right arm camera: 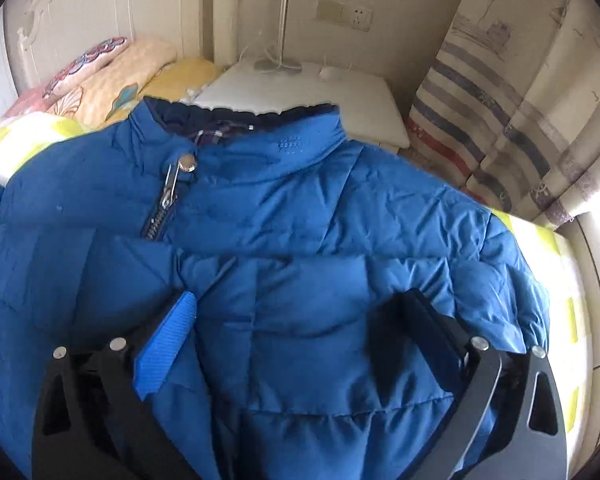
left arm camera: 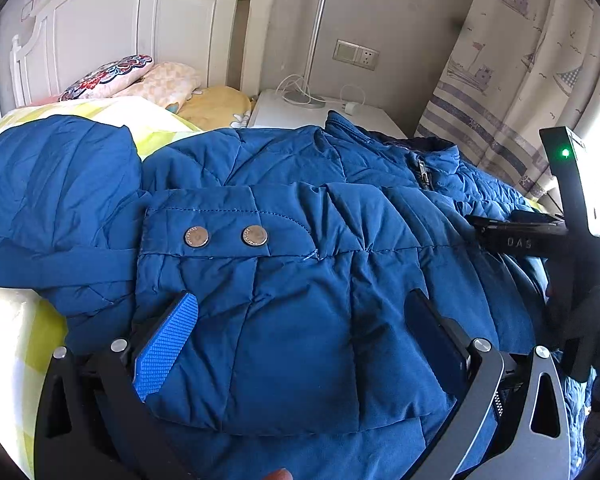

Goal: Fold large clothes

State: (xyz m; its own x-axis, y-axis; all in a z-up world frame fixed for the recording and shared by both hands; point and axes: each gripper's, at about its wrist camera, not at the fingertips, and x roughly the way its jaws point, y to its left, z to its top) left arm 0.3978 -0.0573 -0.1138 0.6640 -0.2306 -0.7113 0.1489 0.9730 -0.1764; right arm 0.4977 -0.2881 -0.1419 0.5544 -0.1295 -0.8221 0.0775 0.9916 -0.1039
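Observation:
A large blue padded jacket (left arm camera: pixel 300 208) lies spread on the bed. A sleeve end with two metal snaps (left arm camera: pixel 224 236) is folded over its body. My left gripper (left arm camera: pixel 304 316) is open just above this sleeve, its fingers either side of the padded fabric. The right gripper's body shows at the right edge of the left wrist view (left arm camera: pixel 572 240). In the right wrist view the jacket (right arm camera: pixel 320 208) shows its collar and zip pull (right arm camera: pixel 172 184). My right gripper (right arm camera: pixel 296 312) is open over a folded sleeve below the collar.
The bed has a yellow-green checked cover (left arm camera: pixel 16 344) with pillows (left arm camera: pixel 156 80) at the white headboard (left arm camera: pixel 112 24). A white nightstand (right arm camera: pixel 320 92) with a lamp stand stands beyond the collar. A patterned curtain (right arm camera: pixel 512 92) hangs on the right.

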